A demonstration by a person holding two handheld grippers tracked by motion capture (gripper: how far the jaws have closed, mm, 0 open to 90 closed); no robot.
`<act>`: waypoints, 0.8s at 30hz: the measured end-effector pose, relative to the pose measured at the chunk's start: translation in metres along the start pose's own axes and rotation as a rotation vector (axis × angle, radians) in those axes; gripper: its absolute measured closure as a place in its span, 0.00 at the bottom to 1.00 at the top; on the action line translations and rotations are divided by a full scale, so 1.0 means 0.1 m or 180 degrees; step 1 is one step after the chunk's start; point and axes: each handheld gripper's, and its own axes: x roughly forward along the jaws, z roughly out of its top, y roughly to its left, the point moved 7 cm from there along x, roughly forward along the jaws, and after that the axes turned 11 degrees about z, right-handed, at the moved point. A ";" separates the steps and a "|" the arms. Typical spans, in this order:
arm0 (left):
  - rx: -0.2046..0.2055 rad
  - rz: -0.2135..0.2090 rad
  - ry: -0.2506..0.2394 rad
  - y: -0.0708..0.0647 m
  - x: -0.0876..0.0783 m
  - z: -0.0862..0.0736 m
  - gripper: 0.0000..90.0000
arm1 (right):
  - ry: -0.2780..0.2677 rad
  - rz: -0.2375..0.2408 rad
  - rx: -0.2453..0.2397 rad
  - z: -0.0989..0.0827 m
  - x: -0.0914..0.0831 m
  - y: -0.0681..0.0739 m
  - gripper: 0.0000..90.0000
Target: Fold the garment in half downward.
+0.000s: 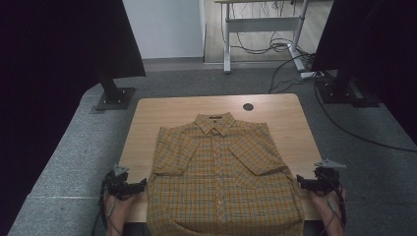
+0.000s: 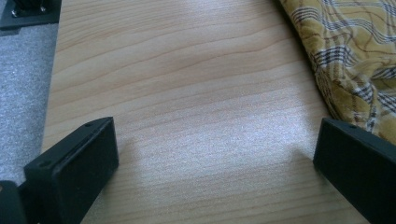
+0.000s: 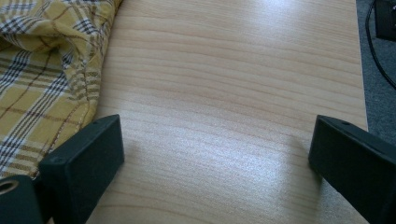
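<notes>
Shirt (image 1: 221, 177) flat on table (image 1: 275, 110), collar away, both sleeves folded in — hem hangs over near edge | left gripper (image 1: 129, 187) and right gripper (image 1: 309, 183) flank it, jaws apart, holding nothing | left, likely: bottom-up fold.

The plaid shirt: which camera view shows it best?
The high view: the whole plaid shirt lies flat on the table, collar away from the person, sleeves folded in. The left gripper view catches just a bunched edge at upper right; the right gripper view catches an edge at upper left.
</notes>
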 end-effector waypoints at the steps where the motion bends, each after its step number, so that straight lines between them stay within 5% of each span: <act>1: -0.0004 0.0004 0.0001 0.00 0.00 0.00 0.00 | 0.0001 -0.0002 0.0003 0.00 0.00 0.00 0.03; 14: -0.0071 -0.0030 -0.0020 0.01 -0.03 0.05 0.06 | 0.0000 -0.0004 0.0003 0.00 0.00 0.00 0.03; 24: -0.0001 -0.0065 -0.0109 -0.04 -0.01 0.24 0.06 | -0.0003 -0.0009 0.0012 0.00 0.00 0.00 0.03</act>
